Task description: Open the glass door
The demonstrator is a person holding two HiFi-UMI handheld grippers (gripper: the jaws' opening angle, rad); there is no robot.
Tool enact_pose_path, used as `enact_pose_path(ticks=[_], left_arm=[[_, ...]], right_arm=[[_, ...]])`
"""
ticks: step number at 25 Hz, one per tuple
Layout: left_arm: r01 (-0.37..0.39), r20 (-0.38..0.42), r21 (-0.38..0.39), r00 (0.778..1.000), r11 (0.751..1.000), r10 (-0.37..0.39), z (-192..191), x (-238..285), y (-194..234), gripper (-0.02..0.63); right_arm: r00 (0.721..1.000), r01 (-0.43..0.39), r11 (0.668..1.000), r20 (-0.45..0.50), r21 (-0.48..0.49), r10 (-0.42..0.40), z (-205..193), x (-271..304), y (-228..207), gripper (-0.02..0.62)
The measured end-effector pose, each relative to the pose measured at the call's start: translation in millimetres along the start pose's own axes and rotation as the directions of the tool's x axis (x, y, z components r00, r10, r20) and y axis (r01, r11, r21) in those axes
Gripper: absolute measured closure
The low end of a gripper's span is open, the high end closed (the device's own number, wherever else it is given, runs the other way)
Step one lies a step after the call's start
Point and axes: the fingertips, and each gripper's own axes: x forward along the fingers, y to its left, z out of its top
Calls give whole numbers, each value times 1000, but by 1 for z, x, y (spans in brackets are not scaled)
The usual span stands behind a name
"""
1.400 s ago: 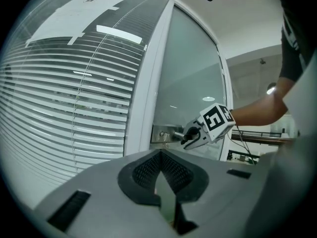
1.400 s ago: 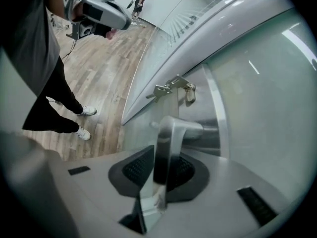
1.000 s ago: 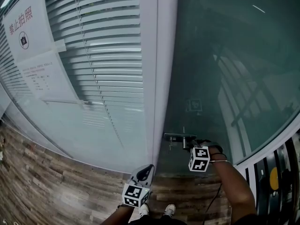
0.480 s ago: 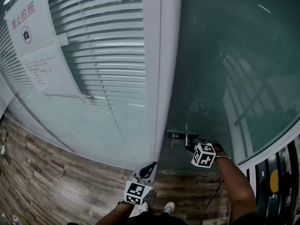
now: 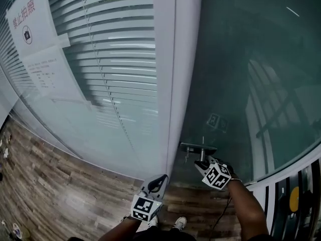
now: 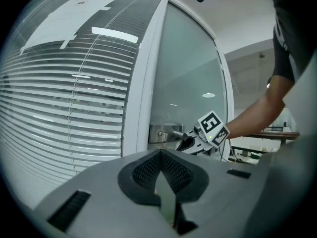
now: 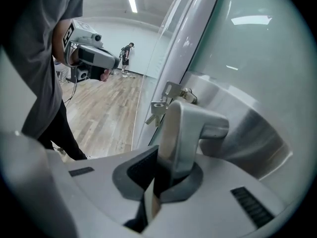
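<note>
- One glass door (image 5: 241,84), tinted grey-green and reflective. Its brushed-metal lever handle (image 5: 198,148) sits at the door's left edge, just beside the white frame post (image 5: 178,84).
- Right gripper (image 5: 202,160): tilted downward, forearm reaching in from below, jaws clamped narrow on the lever handle.
- Left gripper (image 5: 157,183): low in front of the post, jaws together, and I see nothing between them.
- Keys (image 7: 157,108) hang from the lock plate beside the handle.
- Slatted blinds (image 5: 110,59) and paper notices (image 5: 30,34) cover the panel left of the post.
</note>
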Motion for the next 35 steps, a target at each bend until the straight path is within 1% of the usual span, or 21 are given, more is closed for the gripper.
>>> enact_pose_path(ticks=[3,8,18,21,25,29,33,35], left_arm=[[6,8,-1,1000,1000,-6,3,8,-5,603],[1,8,0,1000,1000,-1,4,19,-8,603],[-28,-5,8,1000,1000,28,2,28,-24,603],[-45,-5,12,999,999,45,3,32,-28,603],[-85,3,12,996,996,85,6,39,-37,603],[-109,2,48,994,993,109,8,50,-54,603],[-158,23,23,987,987,157,13,66,-61,603],[-162,30,23,986,987,161,16,77,-66,603]], right_arm=[[1000,-22,1000,-6,-3,22,-1,2,0,580],[1000,-1,999,-18,36,2,-5,8,-14,581],[999,0,997,-44,74,3,-11,21,-46,581],[999,-8,996,-51,92,13,-13,27,-59,581],[997,-29,994,-64,105,36,-17,34,-73,581],[996,-39,993,-71,113,47,-22,39,-89,581],[997,-32,991,-63,130,41,-26,43,-109,581],[998,-26,990,-59,140,35,-30,44,-119,581]])
